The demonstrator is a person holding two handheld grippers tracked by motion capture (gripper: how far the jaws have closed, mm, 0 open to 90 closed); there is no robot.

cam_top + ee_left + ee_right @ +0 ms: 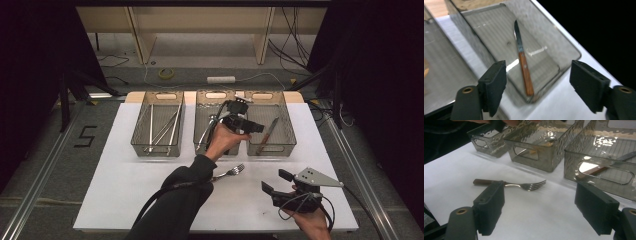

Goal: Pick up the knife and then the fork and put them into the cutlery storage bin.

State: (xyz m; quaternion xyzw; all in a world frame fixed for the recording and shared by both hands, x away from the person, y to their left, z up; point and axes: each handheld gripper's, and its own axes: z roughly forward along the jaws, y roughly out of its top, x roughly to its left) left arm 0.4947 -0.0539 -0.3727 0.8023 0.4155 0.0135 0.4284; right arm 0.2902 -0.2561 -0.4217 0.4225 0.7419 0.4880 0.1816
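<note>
The knife (268, 135) lies in the right-hand bin (287, 145) of three clear bins at the far side of the white table (125, 185), blade toward the far end. In the high view the left gripper (252, 127) hangs over the gap between the middle bin (200, 125) and the right one, held by a hand whose dark sleeve reaches in from below. A fork (228, 173) rests on the table just beside that forearm. The right gripper (275, 182) sits near the table's front right corner, jaws apart and empty. The left bin (140, 145) holds several long metal pieces, perhaps more cutlery; they are too small to tell.

In the left gripper view the jaws stand wide apart with nothing pressed between them, and the knife (524, 65), with its wooden handle nearest, lies flat on the bin's floor (544, 65) below.

In the right gripper view the jaws are likewise apart and empty. The fork (511, 184) lies on the table beyond them, tines toward the bin (571, 162) that holds the knife (599, 168).
</note>
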